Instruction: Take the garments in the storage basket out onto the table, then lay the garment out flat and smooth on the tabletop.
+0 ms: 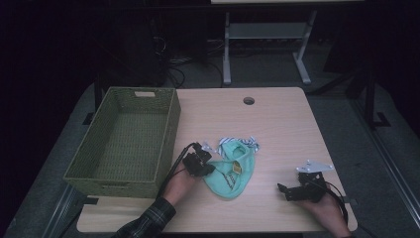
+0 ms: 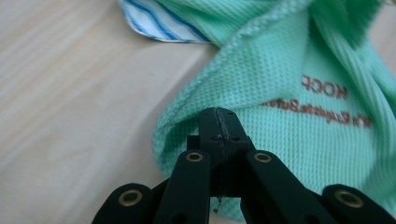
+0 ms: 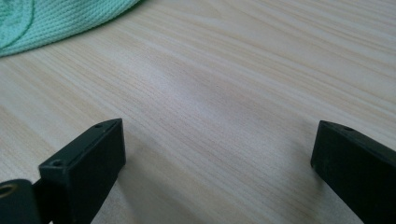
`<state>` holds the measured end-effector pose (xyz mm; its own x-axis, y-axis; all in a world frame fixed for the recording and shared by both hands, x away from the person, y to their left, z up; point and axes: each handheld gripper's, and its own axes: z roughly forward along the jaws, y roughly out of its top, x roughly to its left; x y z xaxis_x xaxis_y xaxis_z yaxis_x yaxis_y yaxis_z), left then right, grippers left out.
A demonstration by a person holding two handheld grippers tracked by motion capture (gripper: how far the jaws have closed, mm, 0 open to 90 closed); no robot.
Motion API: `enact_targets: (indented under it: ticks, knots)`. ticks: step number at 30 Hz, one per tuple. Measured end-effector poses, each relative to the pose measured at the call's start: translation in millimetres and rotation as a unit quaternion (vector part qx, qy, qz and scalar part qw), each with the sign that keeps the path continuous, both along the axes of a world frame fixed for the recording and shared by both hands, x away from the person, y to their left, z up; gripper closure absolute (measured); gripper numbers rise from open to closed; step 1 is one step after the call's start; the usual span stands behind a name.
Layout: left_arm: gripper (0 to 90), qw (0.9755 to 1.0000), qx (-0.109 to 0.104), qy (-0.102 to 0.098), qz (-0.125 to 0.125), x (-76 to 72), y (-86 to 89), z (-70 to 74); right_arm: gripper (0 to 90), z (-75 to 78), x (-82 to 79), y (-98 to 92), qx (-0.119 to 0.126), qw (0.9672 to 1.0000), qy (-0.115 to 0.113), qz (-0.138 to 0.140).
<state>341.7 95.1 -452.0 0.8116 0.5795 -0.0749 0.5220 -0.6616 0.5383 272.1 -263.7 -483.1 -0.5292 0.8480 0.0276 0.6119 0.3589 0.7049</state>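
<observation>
A mint-green knit garment (image 1: 230, 174) with brown lettering lies crumpled near the middle of the wooden table (image 1: 282, 124). A blue-and-white striped piece (image 1: 250, 144) peeks out at its far side. My left gripper (image 1: 210, 168) sits at the garment's left edge. In the left gripper view its jaws (image 2: 218, 116) are pressed together where the hem of the green garment (image 2: 289, 70) runs into their tip, with the striped piece (image 2: 159, 23) beyond. My right gripper (image 1: 284, 190) rests low at the table's front right. Its jaws (image 3: 219, 135) stand wide apart over bare wood, with the garment (image 3: 56, 18) farther off.
A green woven basket (image 1: 168, 144) stands along the table's left side, close to my left hand. A round cable hole (image 1: 248, 100) sits near the far edge. Beyond the table, on the dark floor, are a desk frame (image 1: 227, 54) and cables.
</observation>
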Motion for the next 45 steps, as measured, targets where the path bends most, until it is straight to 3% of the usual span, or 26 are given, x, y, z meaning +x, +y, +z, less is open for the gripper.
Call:
enact_targets:
  ticks: [5,10,14,31,36,45]
  knots:
    - [89.6,0.9999,-0.008,0.006,-0.012,-10.9,5.7,-0.7,2.6,0.0,0.7,-1.7,-0.001,1.0,-0.001,0.009]
    - [89.7,0.9997,-0.016,0.001,-0.017,-12.7,9.1,-2.1,2.6,3.0,3.7,-2.4,0.001,0.9999,0.012,0.011]
    - [89.7,0.9997,-0.018,0.003,-0.019,-12.1,9.6,-2.3,3.8,9.3,7.7,-0.6,0.002,0.9999,-0.002,0.017]
    - [89.7,0.9997,-0.014,0.001,-0.02,-12.1,8.8,-1.9,51.3,42.2,55.3,25.3,0.046,0.9967,-0.028,0.061]
    - [89.7,0.9997,-0.013,0.001,-0.02,-12.4,8.5,-1.8,62.4,40.9,73.7,35.0,0.047,0.9957,-0.019,0.077]
    - [89.7,0.9997,-0.011,0.0,-0.02,-12.8,8.0,-1.5,71.4,32.8,99.8,52.8,0.051,0.9944,-0.005,0.093]
